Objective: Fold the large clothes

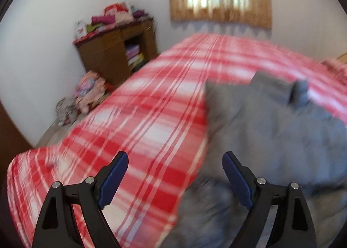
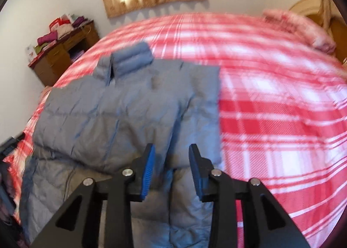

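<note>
On the red plaid bed (image 2: pixel 271 105), a grey puffer jacket (image 2: pixel 121 109) lies partly folded, collar toward 11 o'clock in the right wrist view. Above its hem, the right gripper (image 2: pixel 171 161) gapes moderately, holding nothing. The left gripper (image 1: pixel 175 174) spreads wide, empty, the jacket at 2 o'clock.

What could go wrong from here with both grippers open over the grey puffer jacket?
1. The grey puffer jacket looks thick and slick; its folded-in parts may spring open, since neither the left gripper nor the right gripper holds it.
2. Its lower part lies near the edge of the plaid bedspread, so a tug could drag it off.
3. Both views are blurred, so aim may be off.
</note>
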Demonstrator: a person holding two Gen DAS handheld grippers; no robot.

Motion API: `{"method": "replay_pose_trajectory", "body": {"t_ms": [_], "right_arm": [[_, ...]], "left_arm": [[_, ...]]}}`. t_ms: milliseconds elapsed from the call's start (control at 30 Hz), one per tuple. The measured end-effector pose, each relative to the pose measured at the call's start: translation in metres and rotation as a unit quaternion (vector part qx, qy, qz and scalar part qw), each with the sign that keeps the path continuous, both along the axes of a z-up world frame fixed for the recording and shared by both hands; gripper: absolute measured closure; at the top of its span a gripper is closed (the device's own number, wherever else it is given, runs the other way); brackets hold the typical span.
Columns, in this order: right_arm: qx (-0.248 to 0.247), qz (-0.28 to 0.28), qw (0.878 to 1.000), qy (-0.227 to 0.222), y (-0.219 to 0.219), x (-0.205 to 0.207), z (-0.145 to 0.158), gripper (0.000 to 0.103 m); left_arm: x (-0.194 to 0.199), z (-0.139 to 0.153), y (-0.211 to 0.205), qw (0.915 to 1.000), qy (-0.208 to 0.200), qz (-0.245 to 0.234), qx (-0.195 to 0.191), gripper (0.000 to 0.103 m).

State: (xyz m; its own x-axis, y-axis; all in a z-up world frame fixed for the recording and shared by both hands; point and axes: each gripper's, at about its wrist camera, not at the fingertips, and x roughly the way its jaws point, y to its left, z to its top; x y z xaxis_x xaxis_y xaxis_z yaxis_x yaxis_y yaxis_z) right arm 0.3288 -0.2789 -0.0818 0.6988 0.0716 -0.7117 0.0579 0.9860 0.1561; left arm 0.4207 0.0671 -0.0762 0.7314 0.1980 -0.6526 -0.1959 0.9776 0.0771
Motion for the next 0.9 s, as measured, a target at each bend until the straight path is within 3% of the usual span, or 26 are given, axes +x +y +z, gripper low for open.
{"method": "replay_pose_trajectory", "body": {"t_ms": [133, 367, 500, 900], "right_arm": [[0.028, 0.013, 0.999, -0.038, 0.023, 0.017, 0.017, 0.061], [0.035, 0.032, 0.999, -0.02, 0.055, 0.066, -0.024, 0.057], [0.041, 0.028, 0.999, -0.009, 0.048, 0.069, -0.047, 0.058], [0.04, 0.032, 0.999, -0.013, 0.047, 0.064, -0.064, 0.058]], "left_arm": [[0.028, 0.005, -0.04, 0.9988, -0.032, -0.038, -0.005, 0.014], [0.081, -0.05, -0.074, 0.9987, 0.019, -0.047, -0.003, 0.014], [0.084, -0.074, -0.072, 0.9983, 0.026, -0.051, -0.011, 0.014], [0.087, -0.082, -0.072, 0.9979, 0.04, -0.05, -0.01, 0.009]]}}
